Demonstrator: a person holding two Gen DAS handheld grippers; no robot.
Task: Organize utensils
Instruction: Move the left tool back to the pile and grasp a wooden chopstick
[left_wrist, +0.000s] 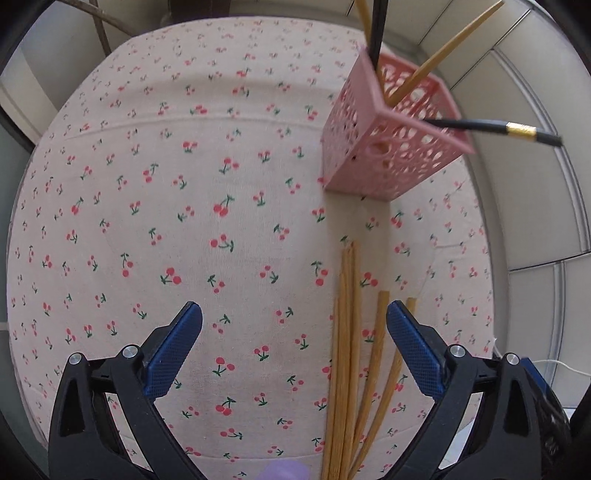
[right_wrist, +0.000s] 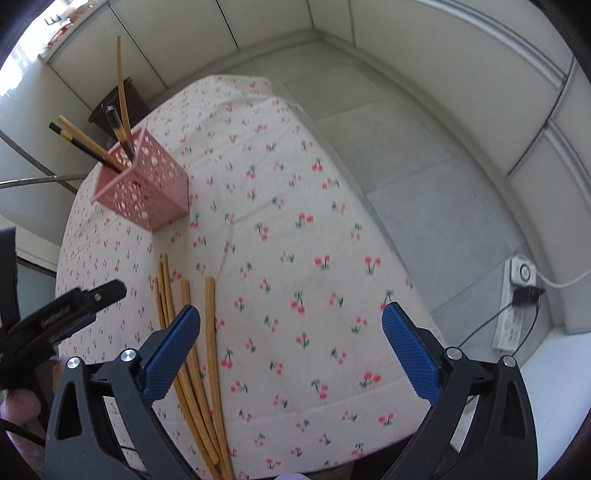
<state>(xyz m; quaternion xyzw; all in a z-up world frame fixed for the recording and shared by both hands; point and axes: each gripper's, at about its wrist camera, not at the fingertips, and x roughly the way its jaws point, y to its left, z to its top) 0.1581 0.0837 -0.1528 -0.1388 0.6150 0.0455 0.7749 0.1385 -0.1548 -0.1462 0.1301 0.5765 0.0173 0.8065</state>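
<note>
A pink perforated holder (left_wrist: 384, 136) stands on the cherry-print cloth and holds wooden and black chopsticks (left_wrist: 491, 127). It also shows in the right wrist view (right_wrist: 147, 188). Several wooden chopsticks (left_wrist: 349, 350) lie loose on the cloth in front of the holder, also seen in the right wrist view (right_wrist: 207, 350). My left gripper (left_wrist: 293, 332) is open and empty, above the cloth just left of the loose chopsticks. My right gripper (right_wrist: 291, 332) is open and empty, its left finger (right_wrist: 171, 354) over the loose chopsticks. The left gripper (right_wrist: 66, 314) shows at the left of the right wrist view.
The cloth-covered table (right_wrist: 314, 240) drops off at its right edge to a grey tiled floor (right_wrist: 424, 166). A white power strip (right_wrist: 515, 306) with cables lies on the floor. A dark bin (right_wrist: 118, 103) stands behind the table.
</note>
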